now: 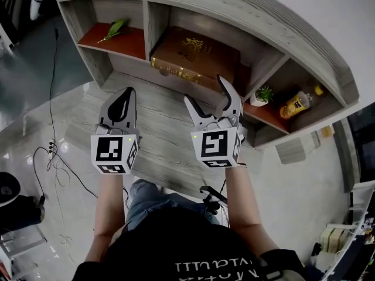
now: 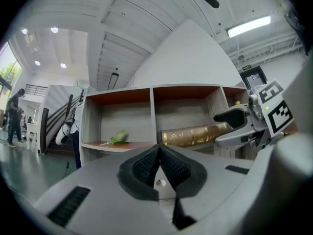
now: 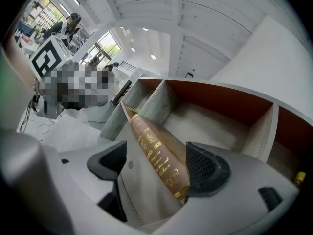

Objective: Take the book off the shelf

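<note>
1. Shelf unit: a grey wood-grain shelf unit point(image 1: 281, 34) with red-brown shelf boards has three open compartments side by side. It stands directly ahead of both grippers.

2. Book: a thick brown book with gold ornament on the cover and gold lettering on the spine point(image 1: 196, 54) lies flat in the middle compartment. Its spine faces outward along the front edge of the shelf board.

3. Right gripper point(image 1: 205, 89): positioned at the right-hand end of the book's spine. In the right gripper view the jaws are spread apart, and the spine end of the book point(image 3: 156, 151) stands between them. The book sits close against the right pad point(image 3: 205, 168). The left pad is well apart from it, so the jaws are not clamped.

4. Left gripper point(image 1: 125, 98): held in front of the shelf unit, to the left of the book and apart from it. In the left gripper view the two pads point(image 2: 146, 165) meet with nothing between them.

5. Other contents:
   - Right compartment: a yellow plastic bottle point(image 1: 296, 104) lying on its side, with a small green potted plant point(image 1: 263, 93) near it.
   - Left compartment: a green leaf-shaped item point(image 1: 115, 29) resting on the shelf board.
</note>
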`<state>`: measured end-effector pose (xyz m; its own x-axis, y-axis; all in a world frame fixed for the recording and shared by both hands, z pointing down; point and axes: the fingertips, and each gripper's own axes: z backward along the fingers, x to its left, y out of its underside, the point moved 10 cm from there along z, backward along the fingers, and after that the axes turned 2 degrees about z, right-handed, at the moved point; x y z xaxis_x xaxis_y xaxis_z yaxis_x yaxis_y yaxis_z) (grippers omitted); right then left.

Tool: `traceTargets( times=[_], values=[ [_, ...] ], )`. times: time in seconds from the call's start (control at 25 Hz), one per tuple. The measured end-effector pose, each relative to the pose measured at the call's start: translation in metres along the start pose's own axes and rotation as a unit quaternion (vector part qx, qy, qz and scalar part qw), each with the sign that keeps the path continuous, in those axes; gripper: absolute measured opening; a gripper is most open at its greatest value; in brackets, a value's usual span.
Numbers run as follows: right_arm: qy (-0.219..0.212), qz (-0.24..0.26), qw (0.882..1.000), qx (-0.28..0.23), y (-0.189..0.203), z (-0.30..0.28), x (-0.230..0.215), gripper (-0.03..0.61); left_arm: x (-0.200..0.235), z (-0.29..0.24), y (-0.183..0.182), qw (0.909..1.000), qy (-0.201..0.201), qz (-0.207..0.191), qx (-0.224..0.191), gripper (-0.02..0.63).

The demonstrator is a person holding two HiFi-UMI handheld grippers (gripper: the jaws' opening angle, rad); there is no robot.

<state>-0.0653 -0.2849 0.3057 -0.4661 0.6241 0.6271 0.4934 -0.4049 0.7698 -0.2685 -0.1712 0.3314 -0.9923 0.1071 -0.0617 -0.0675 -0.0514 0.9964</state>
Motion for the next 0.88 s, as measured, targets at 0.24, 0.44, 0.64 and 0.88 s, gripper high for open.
traceTargets(
  times=[0.24,0.44,0.64,0.88],
  values=[
    [0.031,0.032,0.999,0.021,-0.012,-0.022,0.002,0.385,0.026,-0.020,0.000,0.9991,0.040,-0.005,0.011,0.011],
    [0.033,0.092,0.992,0.077,-0.016,-0.040,0.004,0.383,0.045,-0.037,-0.003,0.9978,0.066,-0.003,0.008,0.011],
    [0.009,0.187,0.970,0.154,-0.015,-0.052,0.015,0.383,0.058,-0.049,0.000,0.9963,0.085,0.005,0.006,0.011],
    [-0.009,0.264,0.938,0.224,-0.021,-0.067,0.023,0.383,0.062,-0.056,0.004,0.9942,0.107,0.013,0.004,0.011]
  ],
)
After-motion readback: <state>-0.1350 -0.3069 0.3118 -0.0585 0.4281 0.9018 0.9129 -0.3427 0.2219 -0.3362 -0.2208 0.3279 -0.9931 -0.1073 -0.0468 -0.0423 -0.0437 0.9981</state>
